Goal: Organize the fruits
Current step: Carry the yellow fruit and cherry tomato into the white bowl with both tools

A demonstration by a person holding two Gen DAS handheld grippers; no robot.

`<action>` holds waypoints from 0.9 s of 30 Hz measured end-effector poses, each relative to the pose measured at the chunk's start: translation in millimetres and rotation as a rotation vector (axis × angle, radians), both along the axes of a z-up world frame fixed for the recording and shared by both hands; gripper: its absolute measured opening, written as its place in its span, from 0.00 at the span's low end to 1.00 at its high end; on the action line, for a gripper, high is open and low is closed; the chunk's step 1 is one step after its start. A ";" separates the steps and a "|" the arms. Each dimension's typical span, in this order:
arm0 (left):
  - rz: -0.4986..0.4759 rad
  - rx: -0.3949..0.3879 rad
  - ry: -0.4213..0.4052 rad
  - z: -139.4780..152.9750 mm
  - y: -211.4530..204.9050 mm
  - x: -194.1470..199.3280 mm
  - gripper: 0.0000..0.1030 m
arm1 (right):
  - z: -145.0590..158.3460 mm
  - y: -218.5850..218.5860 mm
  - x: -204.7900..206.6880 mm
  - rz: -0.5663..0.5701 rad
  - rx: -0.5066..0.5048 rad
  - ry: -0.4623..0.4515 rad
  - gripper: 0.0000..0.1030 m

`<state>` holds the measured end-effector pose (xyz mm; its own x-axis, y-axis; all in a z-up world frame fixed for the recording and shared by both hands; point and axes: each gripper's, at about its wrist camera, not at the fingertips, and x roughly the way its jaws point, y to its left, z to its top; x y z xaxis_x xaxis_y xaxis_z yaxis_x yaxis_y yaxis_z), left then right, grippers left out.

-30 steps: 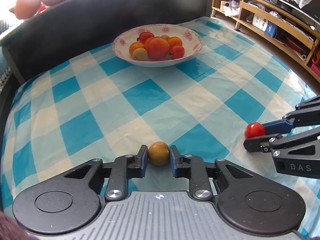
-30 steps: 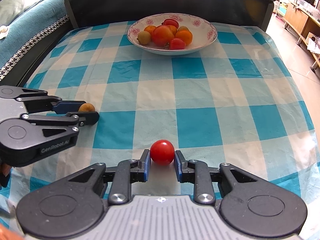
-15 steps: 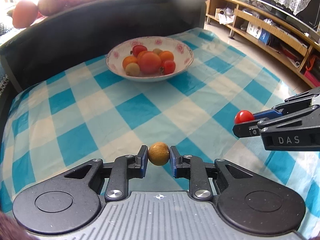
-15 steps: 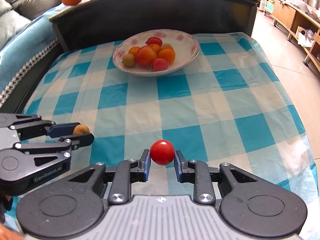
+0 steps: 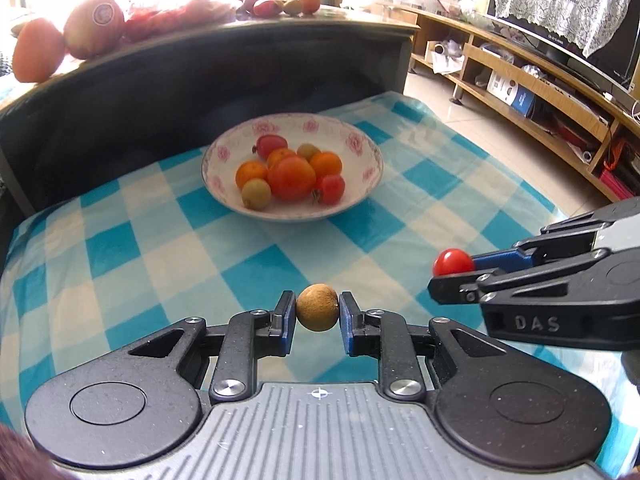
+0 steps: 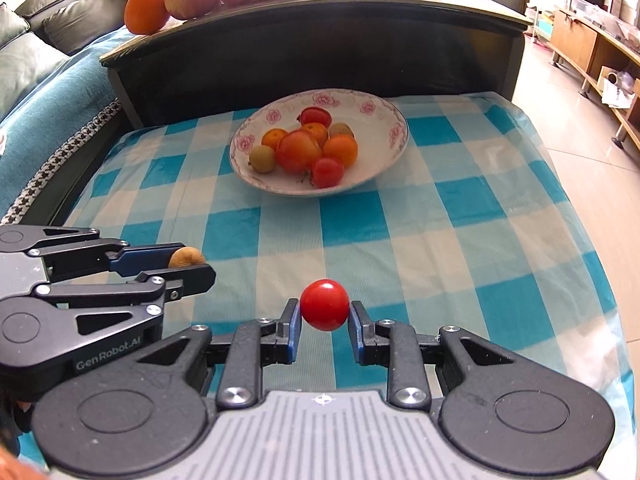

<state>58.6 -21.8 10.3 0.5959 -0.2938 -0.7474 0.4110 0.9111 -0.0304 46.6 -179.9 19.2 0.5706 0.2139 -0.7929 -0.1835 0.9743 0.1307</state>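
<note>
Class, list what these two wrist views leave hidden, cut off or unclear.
- Fruit on the ledge, left wrist view: washed out by window glare.
- Bowl fruit, both views: lower pieces hidden by the pile.
- Brown fruit, right wrist view: half hidden by the left gripper.

Daylight floods in from behind the dark ledge (image 5: 200, 52), blowing out the window to white glare. My fisheye views bend the edges; corners go black. The checked cloth (image 6: 460, 216) stays sharp.

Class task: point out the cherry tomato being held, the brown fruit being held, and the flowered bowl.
cherry tomato (image 6: 324, 304): right wrist view, centre of its red skin.
brown fruit (image 5: 317, 307): left wrist view, middle of its front.
flowered bowl (image 5: 362, 148): left wrist view, bare inner wall.
</note>
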 end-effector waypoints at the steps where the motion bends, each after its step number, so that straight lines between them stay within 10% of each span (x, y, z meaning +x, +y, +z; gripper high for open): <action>1: 0.001 -0.001 -0.001 1.0 -0.6 3.9 0.29 | 0.3 0.1 3.7 -0.001 0.002 -0.002 0.29; 27: 0.014 0.017 -0.018 -0.2 -18.9 88.8 0.29 | 6.6 -3.0 103.7 0.004 0.020 -0.060 0.29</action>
